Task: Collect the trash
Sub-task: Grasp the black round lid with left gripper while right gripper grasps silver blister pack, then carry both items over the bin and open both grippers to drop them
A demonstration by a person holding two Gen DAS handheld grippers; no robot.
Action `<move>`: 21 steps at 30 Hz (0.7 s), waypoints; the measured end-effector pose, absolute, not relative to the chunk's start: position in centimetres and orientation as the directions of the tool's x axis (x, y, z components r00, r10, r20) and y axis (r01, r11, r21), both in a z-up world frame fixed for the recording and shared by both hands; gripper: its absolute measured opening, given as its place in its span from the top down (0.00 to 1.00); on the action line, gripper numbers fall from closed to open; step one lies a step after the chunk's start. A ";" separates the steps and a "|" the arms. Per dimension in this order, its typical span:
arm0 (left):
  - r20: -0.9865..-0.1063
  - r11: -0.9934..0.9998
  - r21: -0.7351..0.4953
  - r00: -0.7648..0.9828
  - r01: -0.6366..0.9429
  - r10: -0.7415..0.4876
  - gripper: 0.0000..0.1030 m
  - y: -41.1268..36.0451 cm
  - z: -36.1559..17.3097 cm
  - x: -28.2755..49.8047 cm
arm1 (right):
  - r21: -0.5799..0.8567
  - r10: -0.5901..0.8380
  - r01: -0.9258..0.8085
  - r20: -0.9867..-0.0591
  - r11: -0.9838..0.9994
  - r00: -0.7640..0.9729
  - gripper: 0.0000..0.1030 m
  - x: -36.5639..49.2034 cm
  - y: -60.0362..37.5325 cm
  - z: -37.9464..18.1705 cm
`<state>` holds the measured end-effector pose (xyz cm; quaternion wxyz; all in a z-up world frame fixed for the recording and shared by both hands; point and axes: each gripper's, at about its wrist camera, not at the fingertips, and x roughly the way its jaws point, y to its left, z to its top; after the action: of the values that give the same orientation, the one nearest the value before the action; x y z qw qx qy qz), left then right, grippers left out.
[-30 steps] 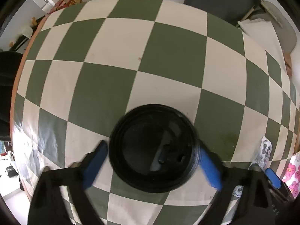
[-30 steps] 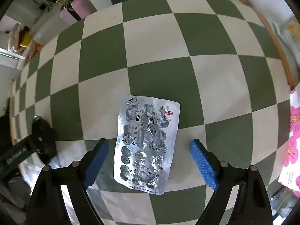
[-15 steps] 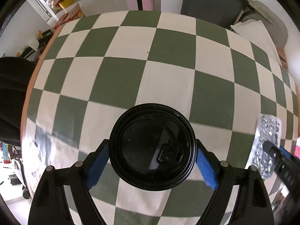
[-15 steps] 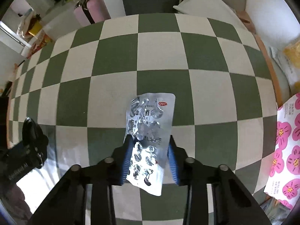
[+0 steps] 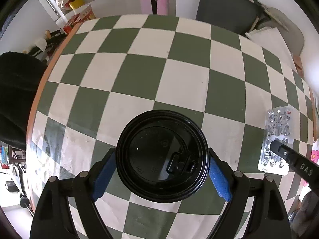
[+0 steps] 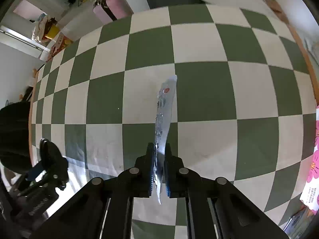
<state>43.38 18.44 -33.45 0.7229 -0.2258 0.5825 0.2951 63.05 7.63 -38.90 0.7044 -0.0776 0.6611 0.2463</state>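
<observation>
Left gripper (image 5: 161,172): blue-padded fingers (image 5: 219,181) closed against both sides of a round black plastic-lidded cup (image 5: 162,156), pads touching the lid's rim. Lid faces the camera; sip-hole tab sits toward the lower right of it. Cup is held above the green-and-cream checkered tablecloth (image 5: 139,83).

Right gripper (image 6: 159,168): fingers pinched tight on a silver foil blister pack of pills (image 6: 164,115). Pack stands on edge between the pads, seen nearly edge-on, its free end reaching out ahead of the fingertips and a short tail poking back below them. Red mark visible near its far end. From the left wrist view the same pack shows flat-on at far right, one dark finger of the right gripper across its lower half, clear of the table.

Outward: orange table edge (image 5: 37,97) runs along the left. Beyond the far edge, a pink suitcase (image 5: 154,1) on the floor. Pink-flowered white paper (image 6: 313,171) at the table's right side.
</observation>
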 end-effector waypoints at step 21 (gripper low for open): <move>-0.908 0.853 -0.036 0.374 -0.521 0.189 0.17 12.0 -24.1 29.0 | 0.173 0.326 -0.484 -0.911 0.858 0.253 0.92 44.0 -1.7 -25.5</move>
<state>29.01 12.01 -24.10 0.8130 -0.1608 0.5153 0.2183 44.01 -1.72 -25.54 0.7885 -0.0709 0.5544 0.2568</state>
